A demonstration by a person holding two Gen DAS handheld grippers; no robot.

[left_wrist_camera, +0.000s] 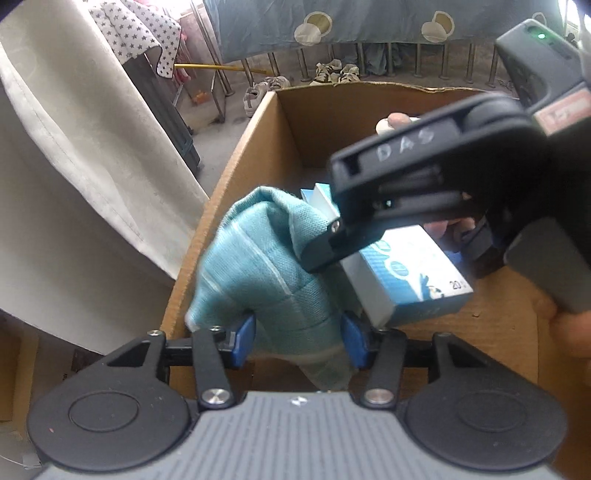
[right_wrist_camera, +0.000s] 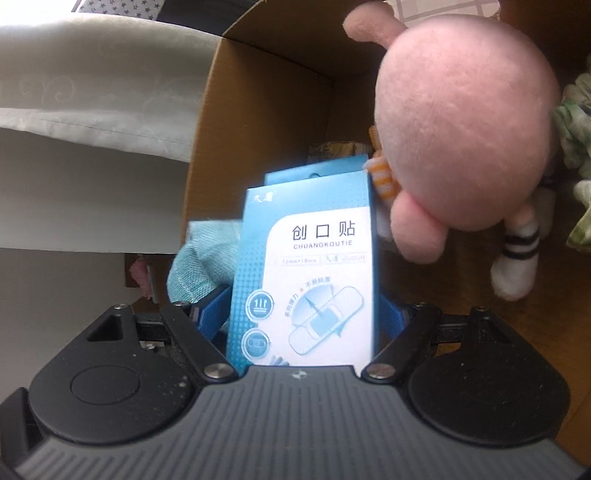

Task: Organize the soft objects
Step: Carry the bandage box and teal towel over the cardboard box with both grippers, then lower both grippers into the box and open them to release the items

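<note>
A teal woven cloth (left_wrist_camera: 266,266) hangs over the left wall of an open cardboard box (left_wrist_camera: 236,155). Its lower end lies loosely between the blue pads of my left gripper (left_wrist_camera: 299,339), whose jaws stand apart. My right gripper (left_wrist_camera: 399,251) reaches into the box from the upper right, shut on a blue-and-white plaster box (left_wrist_camera: 406,273). In the right wrist view that plaster box (right_wrist_camera: 310,277) stands upright between the pads of the right gripper (right_wrist_camera: 301,310), with the teal cloth (right_wrist_camera: 207,258) to its left. A pink plush toy (right_wrist_camera: 461,129) lies inside the cardboard box (right_wrist_camera: 258,92) at the right.
A second blue pack (right_wrist_camera: 314,173) stands behind the held one. A green-and-white fabric (right_wrist_camera: 576,129) shows at the right edge. A pale curtain (left_wrist_camera: 74,147) hangs left of the box. Shoes (left_wrist_camera: 332,72) and a railing draped with a blue sheet (left_wrist_camera: 369,22) lie beyond.
</note>
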